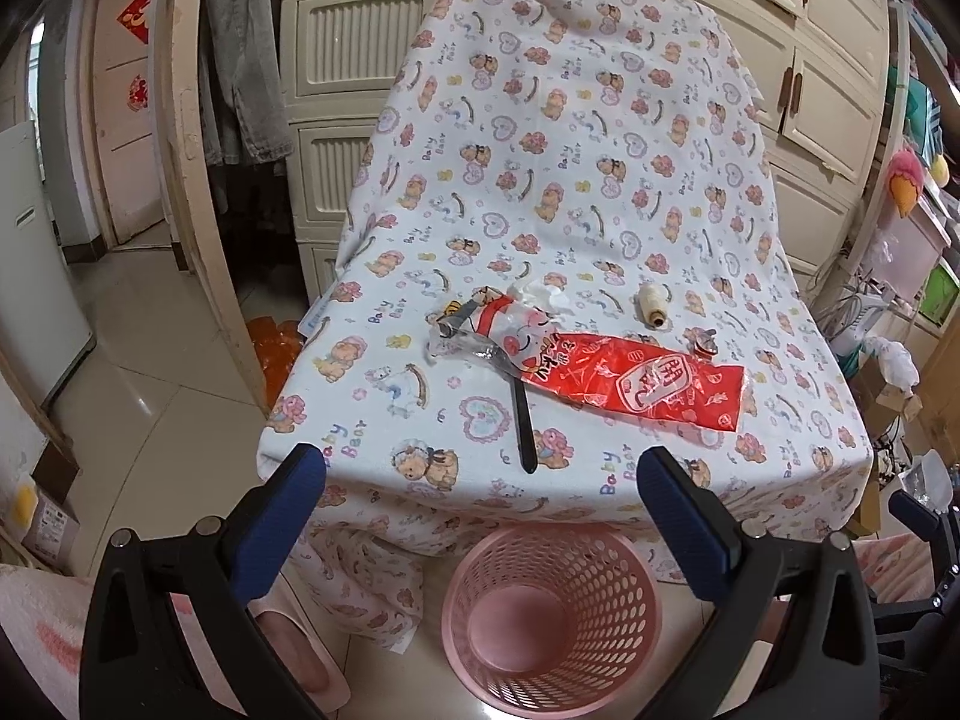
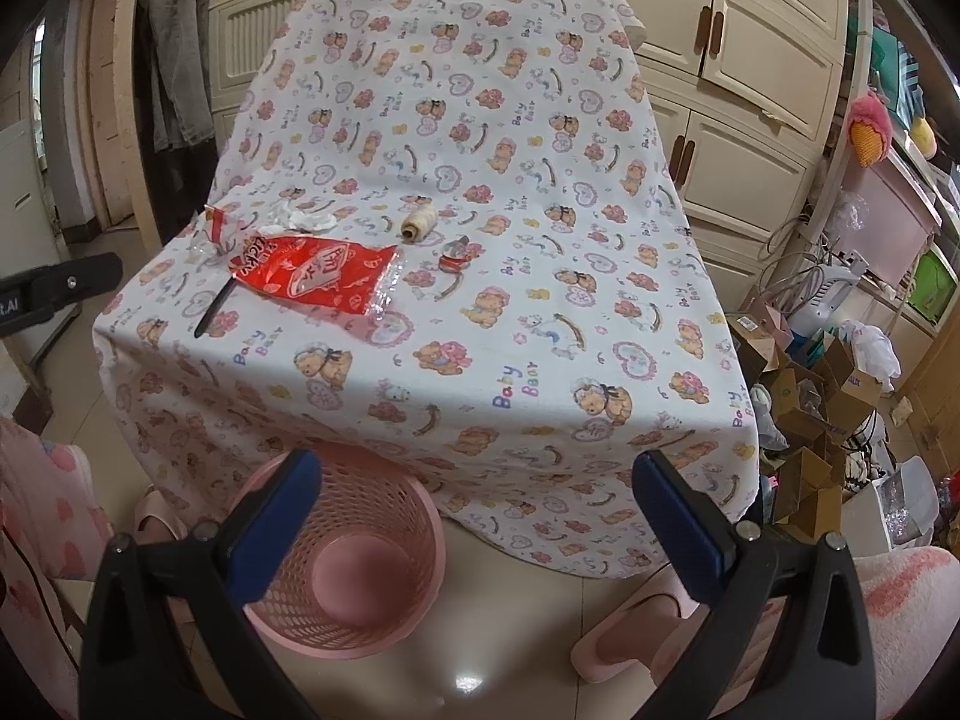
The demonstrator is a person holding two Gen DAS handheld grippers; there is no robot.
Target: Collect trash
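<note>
Lighting evenly and softly from overhead, glaring off the floor tiles (image 2: 468, 684), shading beneath the tablecloth (image 1: 540, 498) edge. Bending door frames and cabinets at the edges, darkening corners, staying sharp centrally.

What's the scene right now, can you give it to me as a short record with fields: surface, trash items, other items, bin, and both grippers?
surface: table under a bear-print cloth
trash items: red snack wrapper, crumpled white tissue, both lying on the cloth
other items: black-handled tool partly under the wrapper; spool of cream thread; small red-banded object
bin: pink mesh basket on the floor in front of the table, nothing visible inside
left gripper: open, holding nothing
right gripper: open, holding nothing
</note>
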